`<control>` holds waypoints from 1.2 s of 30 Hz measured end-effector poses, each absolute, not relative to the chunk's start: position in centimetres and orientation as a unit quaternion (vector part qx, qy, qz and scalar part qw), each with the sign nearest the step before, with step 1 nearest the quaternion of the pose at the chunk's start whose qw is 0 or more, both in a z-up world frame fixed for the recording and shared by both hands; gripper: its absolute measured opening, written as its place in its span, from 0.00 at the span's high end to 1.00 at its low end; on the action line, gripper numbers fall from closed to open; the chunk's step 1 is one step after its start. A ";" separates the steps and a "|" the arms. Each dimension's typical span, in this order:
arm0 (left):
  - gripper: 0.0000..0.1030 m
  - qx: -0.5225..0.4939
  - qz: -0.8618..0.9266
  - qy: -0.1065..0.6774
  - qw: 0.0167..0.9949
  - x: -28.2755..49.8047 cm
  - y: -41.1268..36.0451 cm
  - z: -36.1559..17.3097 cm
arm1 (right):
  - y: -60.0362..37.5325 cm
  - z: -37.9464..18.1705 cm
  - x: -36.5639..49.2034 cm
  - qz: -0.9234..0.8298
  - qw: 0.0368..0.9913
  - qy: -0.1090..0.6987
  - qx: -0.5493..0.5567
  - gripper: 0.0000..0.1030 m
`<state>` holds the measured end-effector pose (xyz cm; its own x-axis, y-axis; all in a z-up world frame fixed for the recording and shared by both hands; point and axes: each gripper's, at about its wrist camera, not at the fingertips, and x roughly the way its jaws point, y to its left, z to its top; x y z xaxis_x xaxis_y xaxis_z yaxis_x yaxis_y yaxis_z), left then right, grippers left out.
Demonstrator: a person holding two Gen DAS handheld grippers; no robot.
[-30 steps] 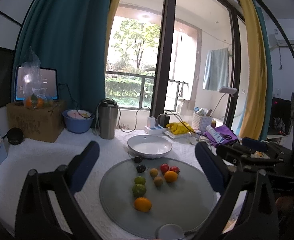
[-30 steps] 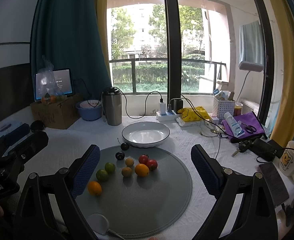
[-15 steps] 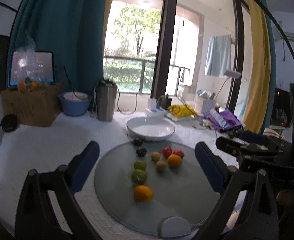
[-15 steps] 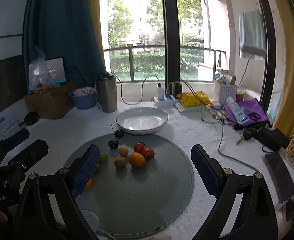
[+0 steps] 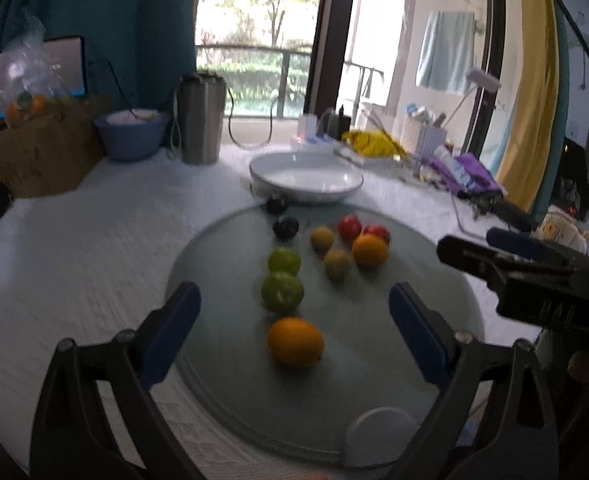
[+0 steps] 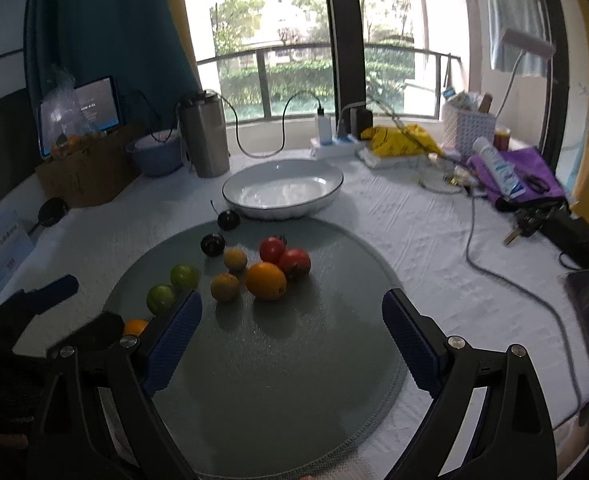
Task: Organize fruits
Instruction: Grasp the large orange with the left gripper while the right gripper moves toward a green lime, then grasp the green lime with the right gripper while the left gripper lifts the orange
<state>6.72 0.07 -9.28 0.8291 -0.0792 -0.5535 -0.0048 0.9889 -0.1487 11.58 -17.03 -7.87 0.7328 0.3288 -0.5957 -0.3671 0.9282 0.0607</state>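
Observation:
Several fruits lie on a round grey mat (image 5: 374,360) in front of a white bowl (image 5: 306,178). My left gripper (image 5: 293,292) hovers over the mat's near side, its jaws closing with nothing pressed between them. A near orange (image 5: 294,342) and two green limes (image 5: 281,291) lie ahead between its fingers. My right gripper (image 6: 291,298) stands open above the mat (image 6: 294,380), empty. Just beyond it sit a second orange (image 6: 265,280), two tomatoes (image 6: 294,263), two brownish fruits (image 6: 224,287) and two dark plums (image 6: 213,244). The bowl (image 6: 282,192) is empty.
A steel flask (image 5: 200,120), a blue bowl (image 5: 130,132) and a cardboard box (image 5: 34,156) stand at the back left. A grey cable (image 6: 494,272), a purple bag (image 6: 526,176) and a white basket (image 6: 468,126) fill the right. A small white disc (image 5: 380,432) lies on the mat's front edge.
Both grippers have come down and forward toward the mat, so the fruit looks larger and nearer. The left jaws stand slightly narrower than before.

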 end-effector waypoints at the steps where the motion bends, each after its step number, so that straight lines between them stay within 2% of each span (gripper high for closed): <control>1: 0.15 -0.073 -0.021 0.301 0.951 7.1 0.0 -9.7 | -16.9 -8.1 11.8 0.190 0.928 0.319 -0.030 0.09; 4: 0.21 -0.082 -0.025 0.328 0.941 7.7 0.2 -10.9 | -16.5 -8.8 12.5 0.201 0.921 0.333 -0.030 0.10; 8: 0.34 -0.083 -0.024 0.357 0.930 8.2 0.1 -11.8 | -15.9 -9.6 13.3 0.219 0.909 0.353 -0.029 0.18; 10: 0.42 -0.080 -0.026 0.369 0.926 8.4 -0.1 -12.3 | -15.5 -9.7 13.5 0.230 0.905 0.357 -0.030 0.20; 12: 0.56 -0.082 -0.027 0.380 0.921 8.7 0.0 -12.7 | -14.9 -9.9 13.7 0.241 0.900 0.360 -0.036 0.23; 15: 0.62 -0.084 -0.034 0.381 0.920 8.8 0.0 -12.7 | -14.2 -10.0 13.9 0.254 0.895 0.364 -0.038 0.28; 27: 0.63 -0.110 -0.003 0.355 0.928 8.4 4.3 -11.4 | -10.1 -10.2 14.4 0.299 0.874 0.379 -0.059 0.42; 36: 0.63 -0.135 0.022 0.341 0.930 7.9 8.2 -11.4 | -5.5 -10.9 14.4 0.329 0.854 0.394 -0.082 0.46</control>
